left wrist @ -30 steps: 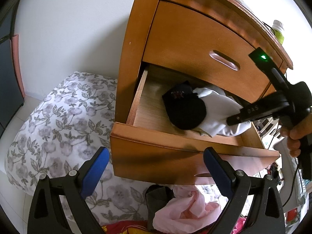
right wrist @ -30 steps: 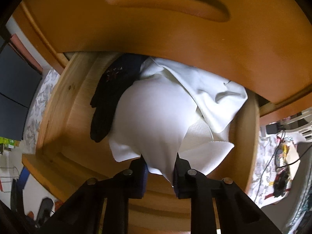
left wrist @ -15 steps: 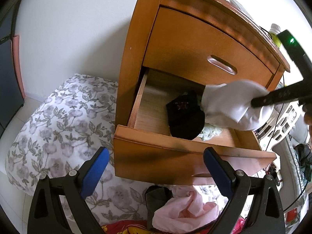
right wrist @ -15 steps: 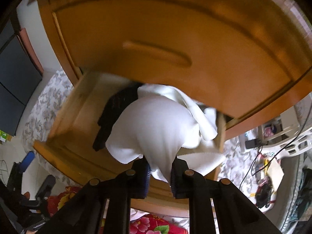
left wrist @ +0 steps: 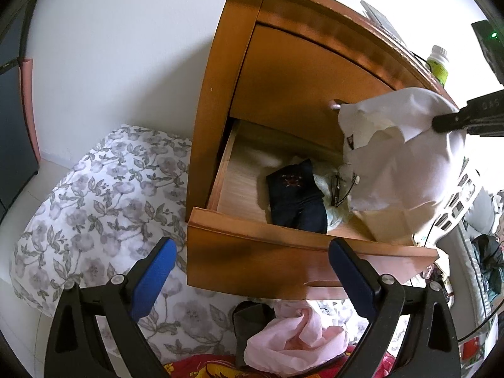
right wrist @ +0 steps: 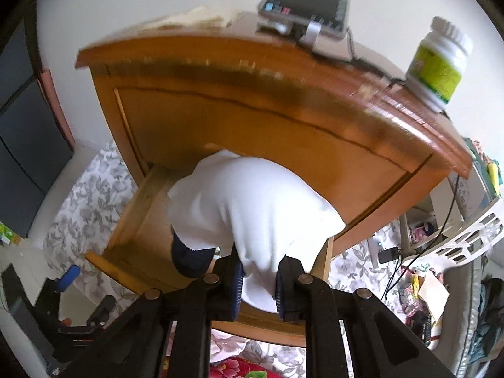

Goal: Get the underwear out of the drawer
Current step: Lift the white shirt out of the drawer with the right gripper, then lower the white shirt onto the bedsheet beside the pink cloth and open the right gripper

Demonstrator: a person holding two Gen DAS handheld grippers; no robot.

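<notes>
My right gripper (right wrist: pixel 259 283) is shut on a white piece of underwear (right wrist: pixel 252 208), which hangs in the air above the open lower drawer (left wrist: pixel 302 252) of a wooden nightstand. In the left wrist view the same white underwear (left wrist: pixel 400 157) dangles from the right gripper (left wrist: pixel 439 123) at the right, over the drawer's right half. A dark navy garment (left wrist: pixel 297 195) and a pale green one (left wrist: pixel 335 214) lie inside the drawer. My left gripper (left wrist: pixel 252 274) is open in front of the drawer's face, holding nothing.
A floral quilt (left wrist: pixel 104 195) lies left of the nightstand. Pink cloth (left wrist: pixel 293 337) and a dark item lie below the drawer. On the nightstand top stand a white-and-green bottle (right wrist: pixel 439 63) and a device with cables (right wrist: pixel 308 3). A white basket (right wrist: pixel 466 236) stands at the right.
My right gripper has lifted the white underwear up out of the drawer and pulled it back; the dark garment stayed in the drawer. My left gripper has stayed open and drawn back slightly.
</notes>
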